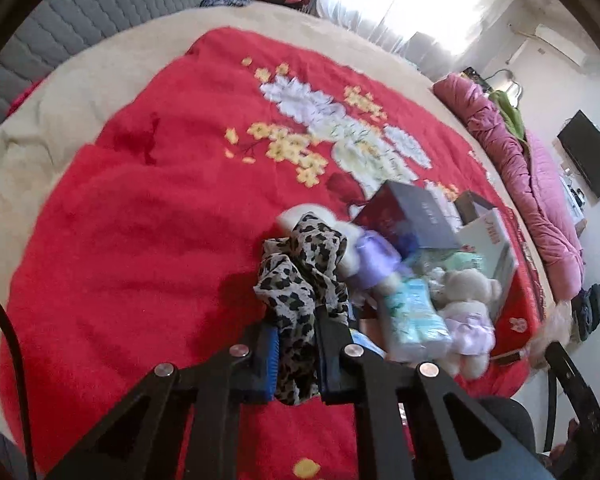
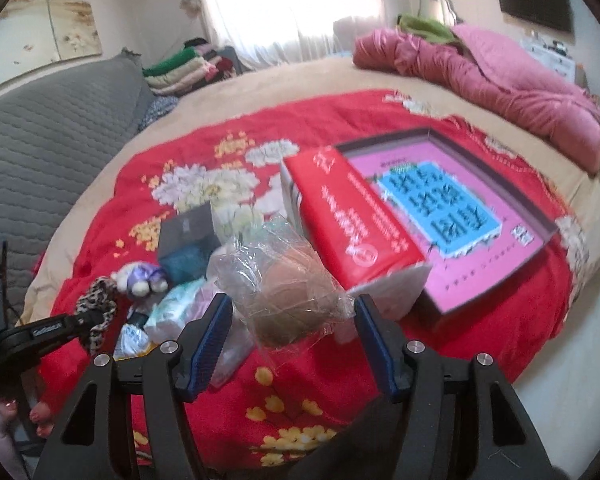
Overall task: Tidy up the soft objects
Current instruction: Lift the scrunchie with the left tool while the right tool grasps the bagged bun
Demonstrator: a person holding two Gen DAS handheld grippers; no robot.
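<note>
My left gripper (image 1: pixel 294 320) is shut on a leopard-print scrunchie (image 1: pixel 300 272) and holds it above the red floral blanket (image 1: pixel 140 220). It also shows in the right wrist view (image 2: pixel 98 308), held at the far left. My right gripper (image 2: pixel 294 308) is open, its jaws on either side of a clear plastic bag with a brown soft item (image 2: pixel 288 292); I cannot tell if they touch it. Two plush bears in purple dresses (image 1: pixel 466 312) (image 1: pixel 372 256) and a tissue pack (image 1: pixel 412 316) lie in the pile.
A dark box (image 1: pixel 408 216), a red-and-white box (image 2: pixel 352 216) and a flat pink-and-blue box (image 2: pixel 452 208) lie on the blanket. A rolled pink quilt (image 2: pixel 480 80) lies at the bed's far side. Folded clothes (image 2: pixel 176 68) are stacked by the grey headboard (image 2: pixel 40 140).
</note>
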